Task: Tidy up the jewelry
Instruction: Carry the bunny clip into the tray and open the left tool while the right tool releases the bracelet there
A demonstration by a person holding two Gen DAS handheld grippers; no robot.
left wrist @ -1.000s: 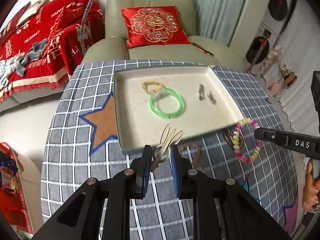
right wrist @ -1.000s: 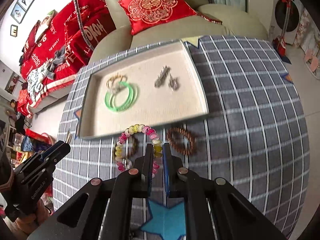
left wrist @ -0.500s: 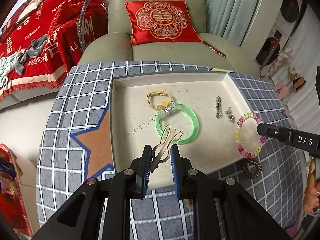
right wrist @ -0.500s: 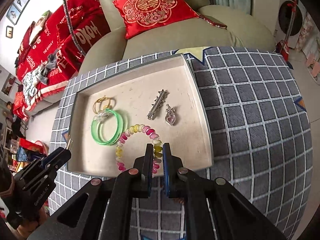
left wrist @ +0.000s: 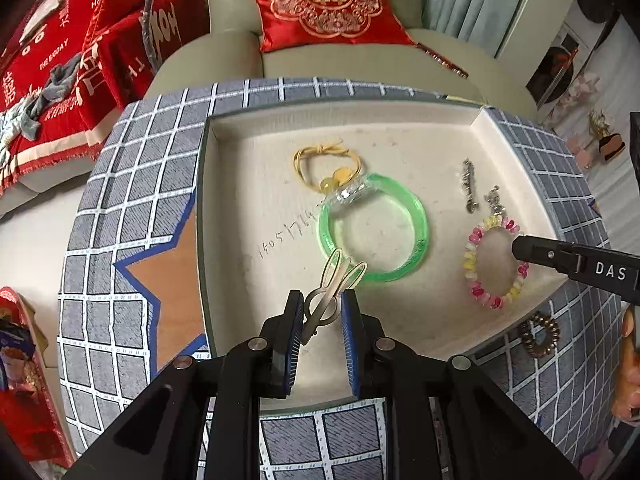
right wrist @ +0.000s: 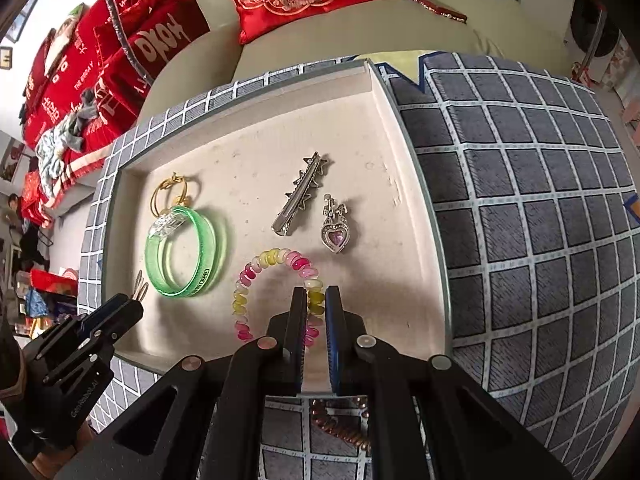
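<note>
Tongs, two: left tongs (left wrist: 321, 312) pinching one pale clip (left wrist: 336, 284), right tongs (right wrist: 316, 304) pinching one beaded bracelet (right wrist: 276, 280) above the tray (right wrist: 408, 184). Only the right view shows the heart pendant (right wrist: 337, 232) clearly, just ahead.

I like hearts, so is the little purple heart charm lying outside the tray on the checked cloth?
No, the heart charm lies inside the tray, right beside the star hair clip.
</note>
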